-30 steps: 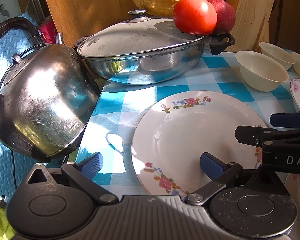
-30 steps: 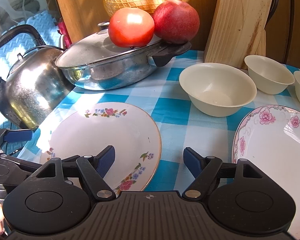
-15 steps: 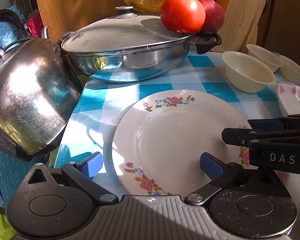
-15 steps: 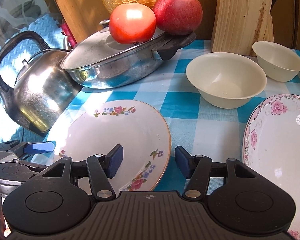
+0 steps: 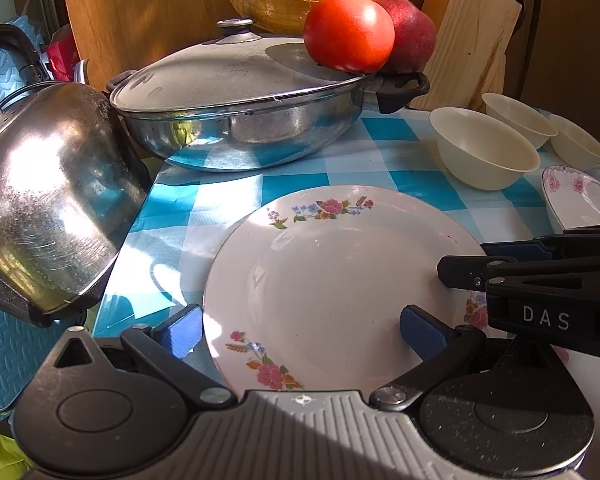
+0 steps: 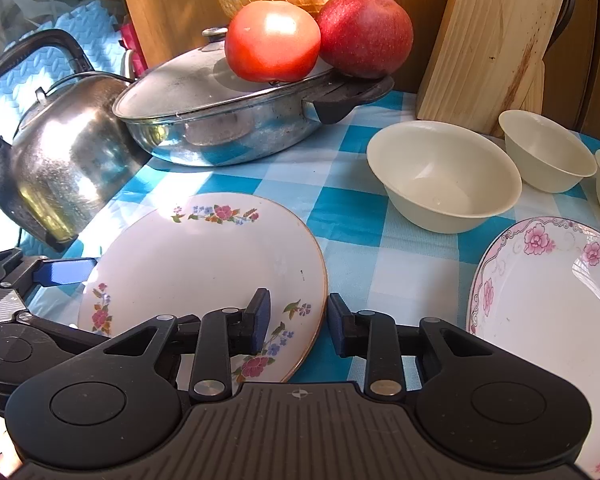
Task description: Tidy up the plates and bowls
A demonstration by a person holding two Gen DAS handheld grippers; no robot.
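1. Plate (image 6: 204,264) with flowers lies on our checked counter (image 6: 364,192), near the cream bowls (image 6: 440,176).
2. Our right hand-held gripper (image 6: 296,320) has just been closing, jaws straddling its rim, gap remaining.
3. Our left hand-held gripper (image 5: 300,330) gapes wide, holding nothing.

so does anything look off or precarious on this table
Yes: a tomato and an apple sit on the sloping lid of the steel pan, near its edge by the black handle, where they could roll off. The kettle stands at the table's edge. Nothing looks spilled or broken.
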